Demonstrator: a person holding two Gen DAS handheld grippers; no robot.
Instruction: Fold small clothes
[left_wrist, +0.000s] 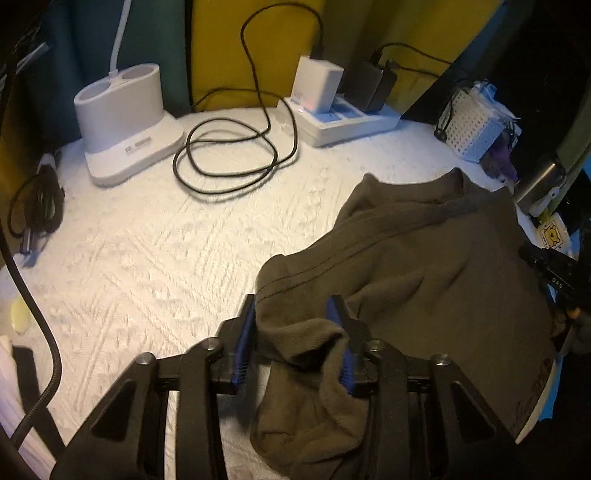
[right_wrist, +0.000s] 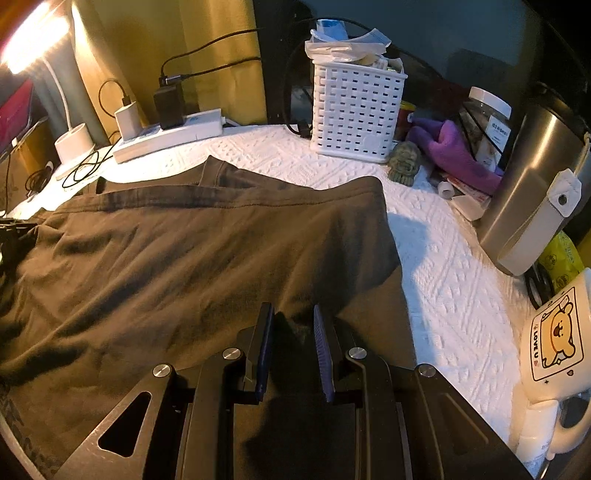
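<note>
Cloth like this olive-brown garment (left_wrist: 424, 258) should handle as light, limp and a little clingy rather than slippery, so it will sag and crease wherever it is not supported; a judgement only, but corners and hemmed edges look like the sound places to take hold, since the stitching gives the pads something firmer to bite. At the left, the left gripper (left_wrist: 295, 332) has its blue-padded jaws narrowed onto a bunched fold of the fabric, a loose flap hanging down between and below them. The garment spreads from there across the white textured table cover (left_wrist: 147, 251), rumpled, with a seam line and darker neckband showing toward the far edge, and printed lettering near its near hem. At the right, the right gripper (right_wrist: 293, 350) sits over the garment's near right part, jaws narrow with dark cloth pinched up between the pads, beside bare cover and a white mug (right_wrist: 554, 354).
</note>
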